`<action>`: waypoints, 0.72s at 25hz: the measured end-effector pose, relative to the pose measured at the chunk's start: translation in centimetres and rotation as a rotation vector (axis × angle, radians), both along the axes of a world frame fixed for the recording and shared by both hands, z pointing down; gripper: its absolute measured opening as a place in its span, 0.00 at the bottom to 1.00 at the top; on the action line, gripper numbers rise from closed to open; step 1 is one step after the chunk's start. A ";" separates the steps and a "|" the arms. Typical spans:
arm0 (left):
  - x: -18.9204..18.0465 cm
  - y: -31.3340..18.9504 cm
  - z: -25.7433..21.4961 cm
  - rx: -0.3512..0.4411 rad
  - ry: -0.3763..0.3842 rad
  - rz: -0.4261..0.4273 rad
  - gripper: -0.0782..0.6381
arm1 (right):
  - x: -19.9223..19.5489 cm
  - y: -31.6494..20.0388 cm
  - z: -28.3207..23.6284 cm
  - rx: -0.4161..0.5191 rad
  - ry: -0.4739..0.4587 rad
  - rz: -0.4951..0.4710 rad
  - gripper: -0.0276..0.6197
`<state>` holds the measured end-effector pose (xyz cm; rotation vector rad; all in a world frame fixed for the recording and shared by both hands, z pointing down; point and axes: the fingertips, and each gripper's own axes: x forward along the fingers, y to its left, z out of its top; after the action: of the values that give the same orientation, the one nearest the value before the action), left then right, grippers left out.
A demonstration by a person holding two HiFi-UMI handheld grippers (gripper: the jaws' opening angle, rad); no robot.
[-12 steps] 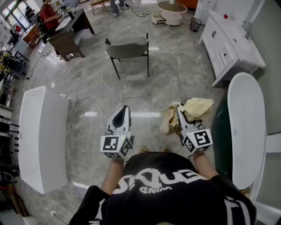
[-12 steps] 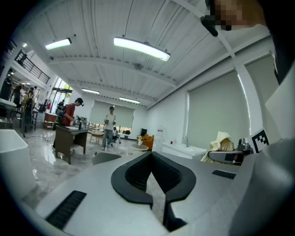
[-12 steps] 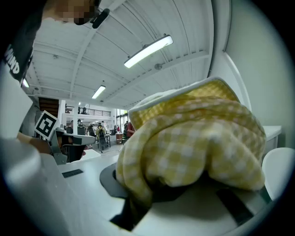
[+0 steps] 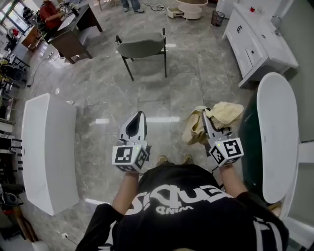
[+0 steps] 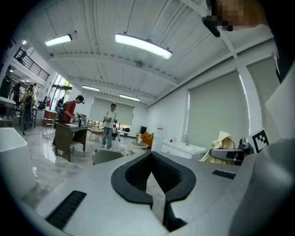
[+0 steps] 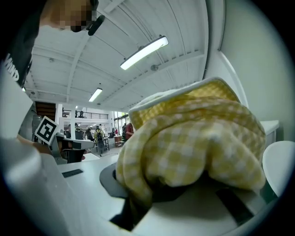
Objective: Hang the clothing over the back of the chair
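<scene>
Grey marble floor w/ white table at left & white oval table at right. White cabinet top right, bin beside it; person in red top at dark desk top left.

The yellow-and-white checked cloth garment is a soft, matt weave, rumpled into folds. The grey marble-patterned floor is polished and mirrors the lights. The left gripper has a smooth, matt pale-grey shell, probably plastic, and black ribbed pads. The long white table looks smooth and glossy.
</scene>
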<state>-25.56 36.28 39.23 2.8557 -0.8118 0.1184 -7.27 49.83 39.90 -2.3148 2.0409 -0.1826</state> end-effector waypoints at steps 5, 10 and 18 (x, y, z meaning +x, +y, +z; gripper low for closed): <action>-1.0 -1.2 0.3 0.008 0.004 0.024 0.13 | -0.3 -0.1 -0.2 0.024 -0.015 0.037 0.12; -1.6 -2.6 0.4 0.020 0.024 0.070 0.13 | -0.5 -0.6 0.1 0.031 -0.003 0.095 0.12; -1.4 -5.3 0.0 0.031 0.025 0.104 0.13 | -0.2 -2.7 -0.5 0.049 0.003 0.129 0.12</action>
<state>-26.99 30.95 39.27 2.9222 -0.6669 0.0842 -7.44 47.13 39.44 -2.4071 1.8674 -0.1226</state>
